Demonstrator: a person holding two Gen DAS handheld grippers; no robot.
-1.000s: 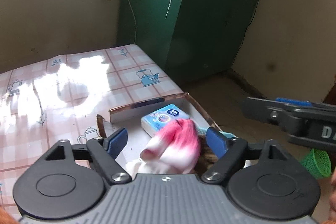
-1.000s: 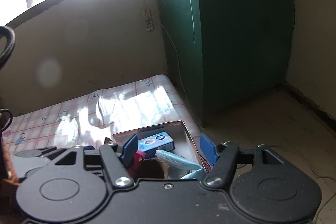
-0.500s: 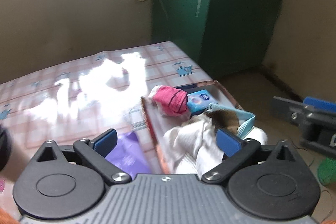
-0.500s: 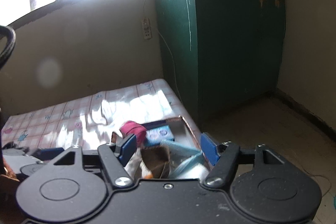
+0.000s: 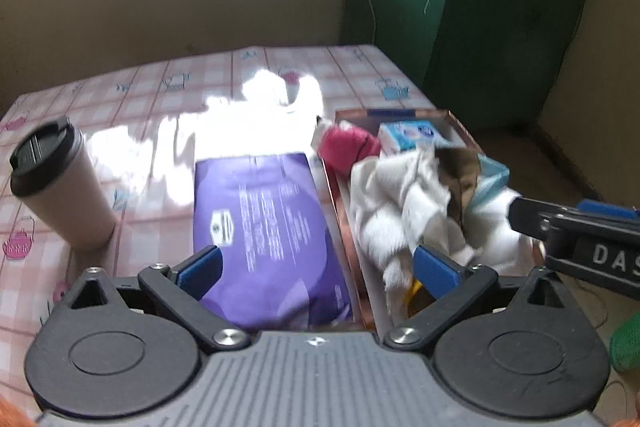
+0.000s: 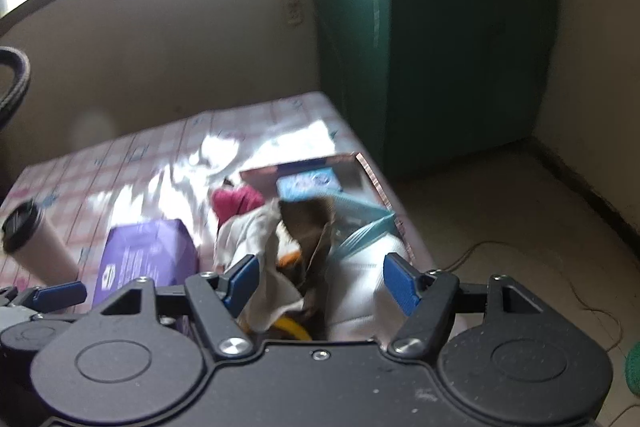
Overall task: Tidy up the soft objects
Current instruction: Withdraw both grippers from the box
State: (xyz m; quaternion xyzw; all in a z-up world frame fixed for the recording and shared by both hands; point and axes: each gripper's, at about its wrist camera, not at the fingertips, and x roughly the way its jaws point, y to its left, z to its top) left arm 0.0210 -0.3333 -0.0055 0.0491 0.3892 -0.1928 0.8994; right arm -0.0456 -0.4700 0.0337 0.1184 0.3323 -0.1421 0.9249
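At lower centre of the left wrist view, the left gripper [image 5: 316,265], just opened wide and empty, straddles the purple pack [image 5: 264,223]; the right gripper [image 6: 320,281] gapes over the box [image 6: 374,179].

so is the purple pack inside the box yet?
No. In the left wrist view the purple pack lies flat on the table, outside the box's left wall.

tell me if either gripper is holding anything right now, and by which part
Nothing is held. The left gripper stands open above the purple plastic pack; the right gripper is open over the white cloth, pads not pressing.
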